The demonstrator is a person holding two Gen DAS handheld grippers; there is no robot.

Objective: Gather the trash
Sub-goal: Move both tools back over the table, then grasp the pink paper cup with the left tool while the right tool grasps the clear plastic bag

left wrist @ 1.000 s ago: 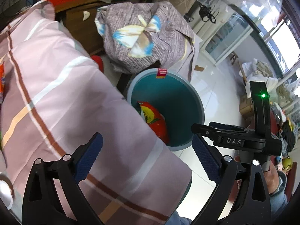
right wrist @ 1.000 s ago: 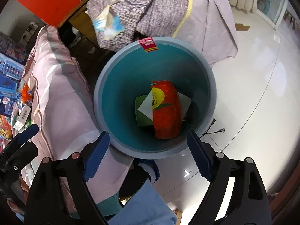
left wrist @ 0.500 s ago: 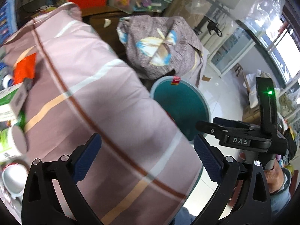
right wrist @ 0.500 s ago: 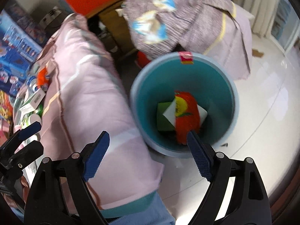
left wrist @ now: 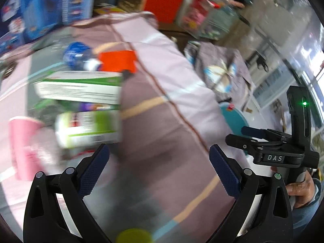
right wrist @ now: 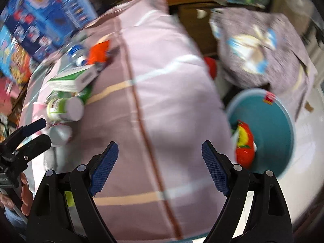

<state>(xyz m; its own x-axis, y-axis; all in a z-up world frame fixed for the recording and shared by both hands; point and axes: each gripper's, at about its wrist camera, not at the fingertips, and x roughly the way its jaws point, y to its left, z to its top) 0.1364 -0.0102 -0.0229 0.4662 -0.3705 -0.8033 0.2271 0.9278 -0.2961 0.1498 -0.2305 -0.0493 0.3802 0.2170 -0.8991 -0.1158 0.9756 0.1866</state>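
Your left gripper (left wrist: 159, 167) is spread wide with nothing between its blue pads (left wrist: 94, 171), hanging over the striped pink cloth (left wrist: 162, 121). Your right gripper (right wrist: 160, 167) is likewise released and empty above the same cloth.

From the left gripper, the trash lies at ten to eleven o'clock, blurred: a green-and-white can (left wrist: 89, 128) nearest, a pink cup (left wrist: 25, 141) just beside it at nine, a green-and-white box (left wrist: 81, 87) farther out, then a blue bottle (left wrist: 78, 57) touching an orange packet (left wrist: 117, 60).

The teal bin (right wrist: 269, 129) stands on the floor at two o'clock from the right gripper, beside the cloth's edge, with a red wrapper (right wrist: 245, 147) inside. Beyond it at one o'clock sits a grey patterned bundle (right wrist: 261, 46). Blue toy boxes (right wrist: 46, 16) stand behind the trash.
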